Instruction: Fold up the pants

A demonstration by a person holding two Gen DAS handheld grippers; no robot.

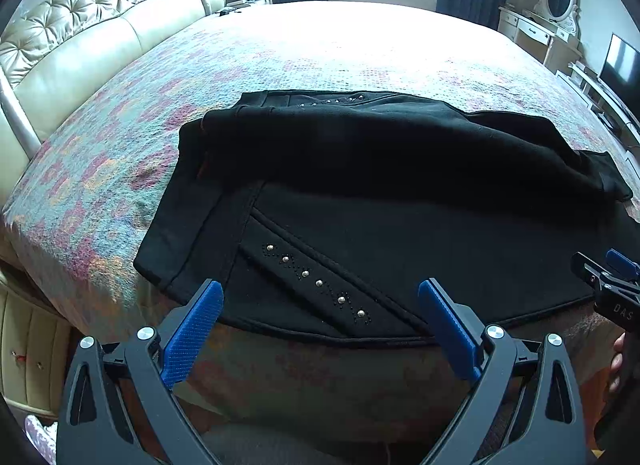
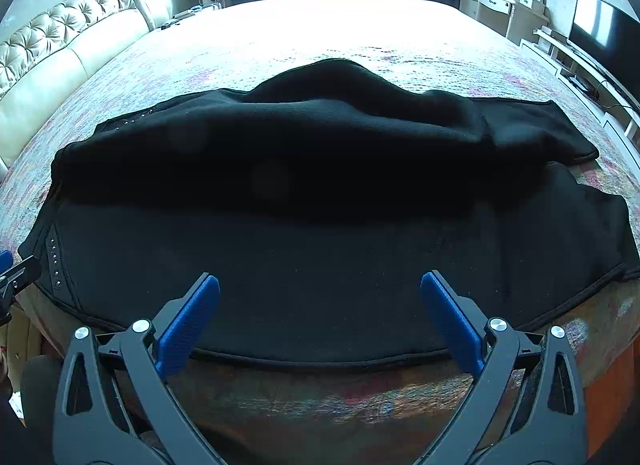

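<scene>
Black pants lie across a wide bed, both hand-held grippers wide open just before them

The wide bed with a pink and grey patterned cover [image 1: 120, 113] carries the black fabric pants with a row of silver studs [image 1: 360, 169], folded lengthwise near its front edge; the left hand-held gripper [image 1: 320, 301] and the right hand-held gripper [image 2: 320, 293] hold nothing, their blue pads spread over the near hem
</scene>
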